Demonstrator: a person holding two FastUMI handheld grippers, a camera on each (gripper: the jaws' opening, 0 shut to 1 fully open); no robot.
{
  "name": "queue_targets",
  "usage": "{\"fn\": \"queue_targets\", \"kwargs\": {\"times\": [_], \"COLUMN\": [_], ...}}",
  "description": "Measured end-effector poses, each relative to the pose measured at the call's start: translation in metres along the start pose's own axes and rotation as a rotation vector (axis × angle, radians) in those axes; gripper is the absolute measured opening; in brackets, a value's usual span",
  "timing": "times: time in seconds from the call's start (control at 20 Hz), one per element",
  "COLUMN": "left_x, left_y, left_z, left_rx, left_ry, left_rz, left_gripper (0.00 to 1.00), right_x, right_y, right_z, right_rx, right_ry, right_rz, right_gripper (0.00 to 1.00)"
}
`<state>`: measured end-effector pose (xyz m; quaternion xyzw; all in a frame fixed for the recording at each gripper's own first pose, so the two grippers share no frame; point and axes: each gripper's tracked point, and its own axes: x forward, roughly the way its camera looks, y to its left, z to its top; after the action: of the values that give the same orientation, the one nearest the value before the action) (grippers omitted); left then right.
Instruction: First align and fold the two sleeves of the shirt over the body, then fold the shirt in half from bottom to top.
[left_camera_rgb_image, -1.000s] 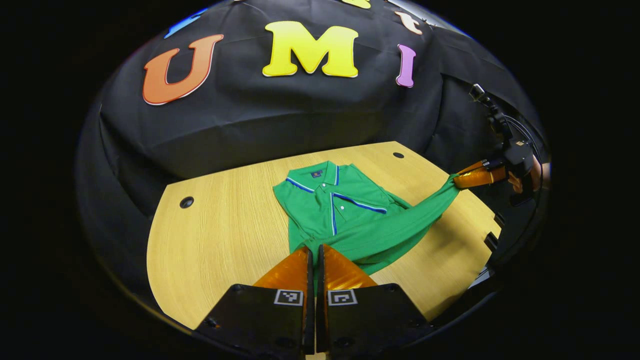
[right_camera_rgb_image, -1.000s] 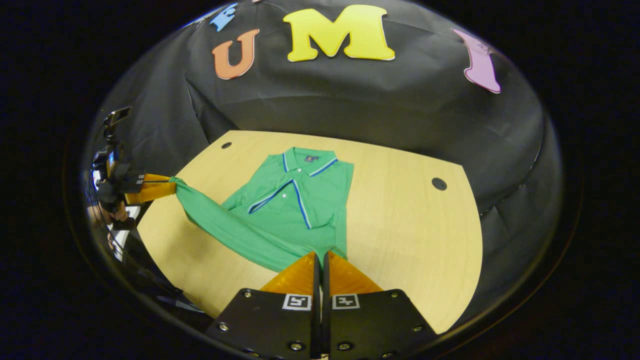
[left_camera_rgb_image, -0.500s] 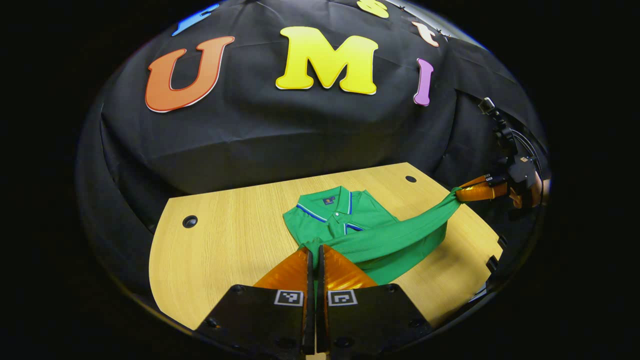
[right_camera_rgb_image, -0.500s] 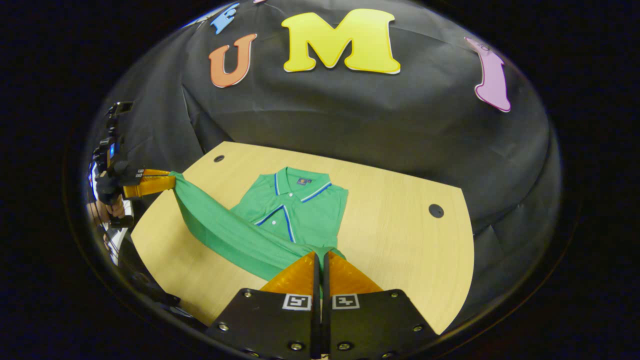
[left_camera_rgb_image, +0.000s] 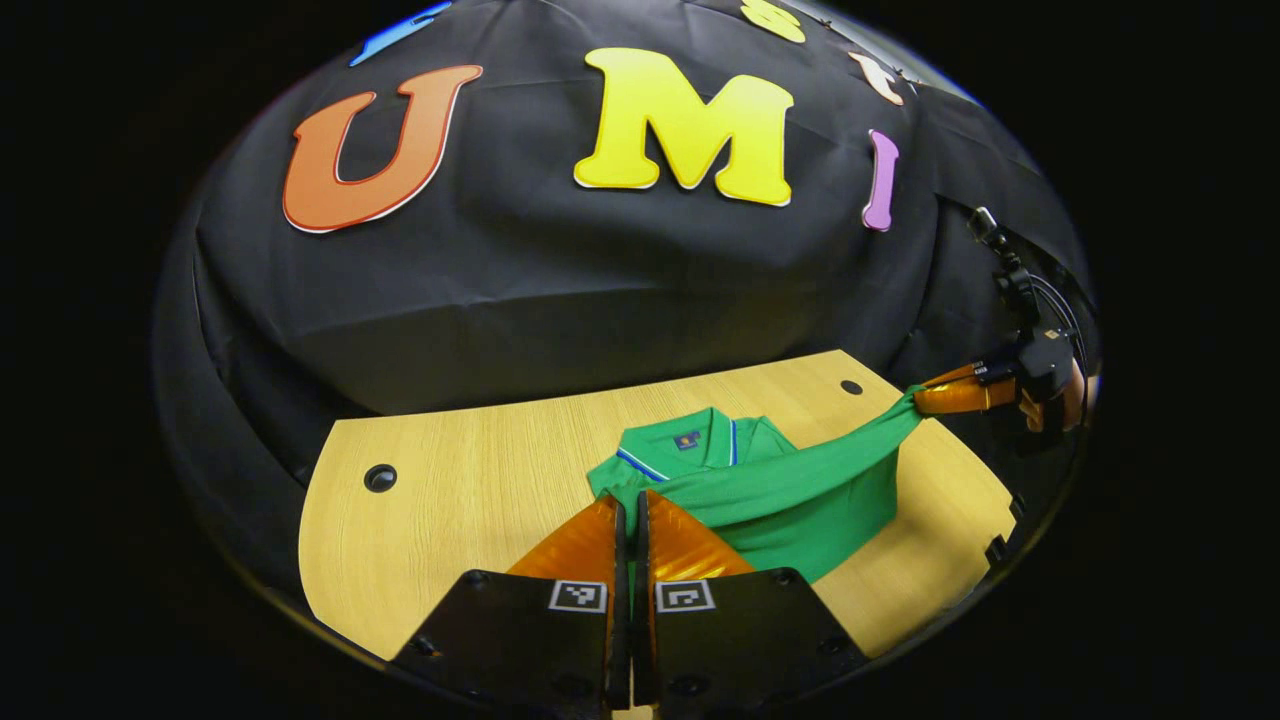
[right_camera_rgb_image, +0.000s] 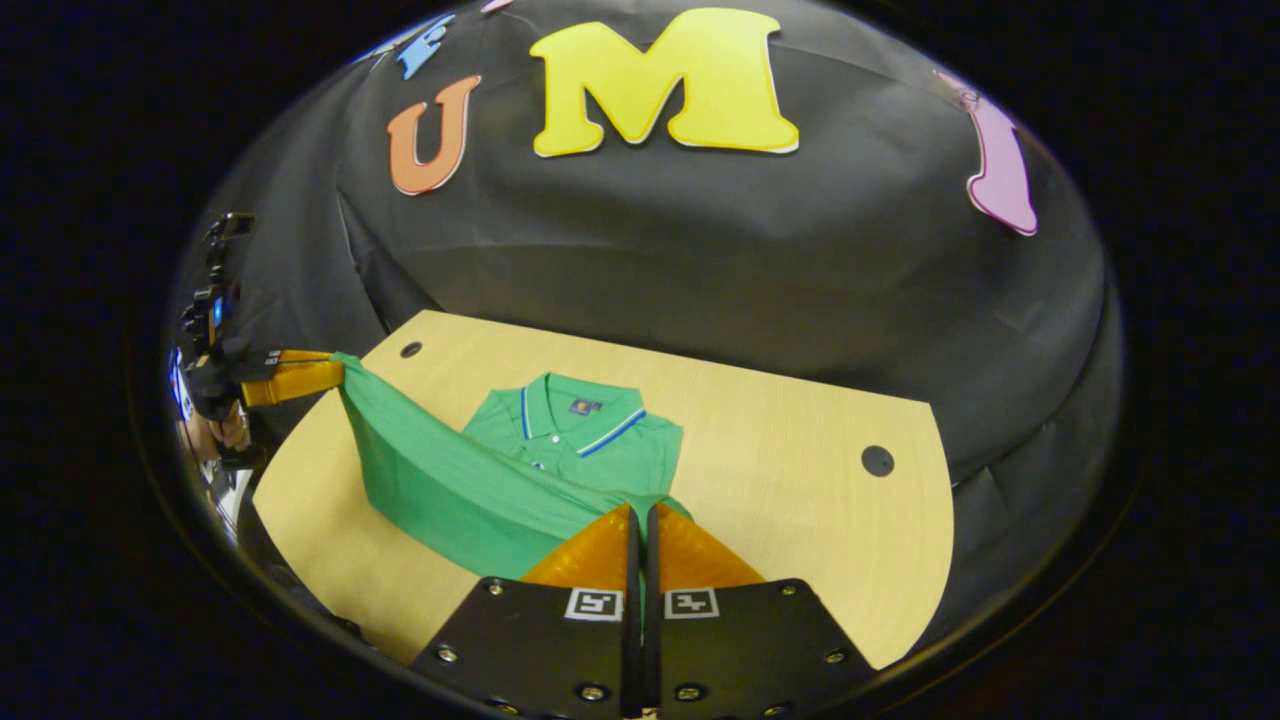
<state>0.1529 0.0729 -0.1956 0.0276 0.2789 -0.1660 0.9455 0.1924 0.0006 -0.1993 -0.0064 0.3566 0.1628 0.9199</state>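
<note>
A green polo shirt (left_camera_rgb_image: 800, 505) with a blue-and-white trimmed collar (left_camera_rgb_image: 690, 445) lies on the wooden table (left_camera_rgb_image: 450, 500), sleeves folded in. Its bottom hem is lifted off the table and stretched taut between the two grippers, draping over the lower body. My left gripper (left_camera_rgb_image: 630, 500) is shut on one hem corner; in the right gripper view it appears far left (right_camera_rgb_image: 338, 372). My right gripper (right_camera_rgb_image: 641, 510) is shut on the other hem corner and appears at the far right of the left gripper view (left_camera_rgb_image: 915, 398). The shirt (right_camera_rgb_image: 450, 490) shows its collar (right_camera_rgb_image: 575, 415) beyond the raised hem.
The table has a round cable hole near each back corner (left_camera_rgb_image: 379, 477) (left_camera_rgb_image: 851, 387) (right_camera_rgb_image: 877, 460) (right_camera_rgb_image: 410, 350). Black cloth walls the booth behind the table. A hand (left_camera_rgb_image: 1070, 395) holds the far gripper past the table's side edge.
Both grippers have carried the lifted hem forward toward the collar. The raised cloth now covers the placket and most of the shirt's front, leaving mainly the collar showing.
</note>
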Motion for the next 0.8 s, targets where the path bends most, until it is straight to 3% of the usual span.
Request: {"fn": "queue_targets", "kwargs": {"times": [0.55,0.8], "left_x": [0.076,0.108], "left_y": [0.02,0.034], "left_z": [-0.011,-0.023], "left_rx": [-0.096,-0.093], "left_ry": [0.001,0.001], "left_rz": [0.044,0.071], "left_gripper": [0.04,0.04], "right_x": [0.079,0.125], "right_y": [-0.028,-0.032], "right_z": [0.027,0.025], "right_rx": [0.011,0.019], "right_ry": [-0.073,-0.076], "right_rz": [-0.045,-0.049], "right_gripper": [0.01,0.01]}}
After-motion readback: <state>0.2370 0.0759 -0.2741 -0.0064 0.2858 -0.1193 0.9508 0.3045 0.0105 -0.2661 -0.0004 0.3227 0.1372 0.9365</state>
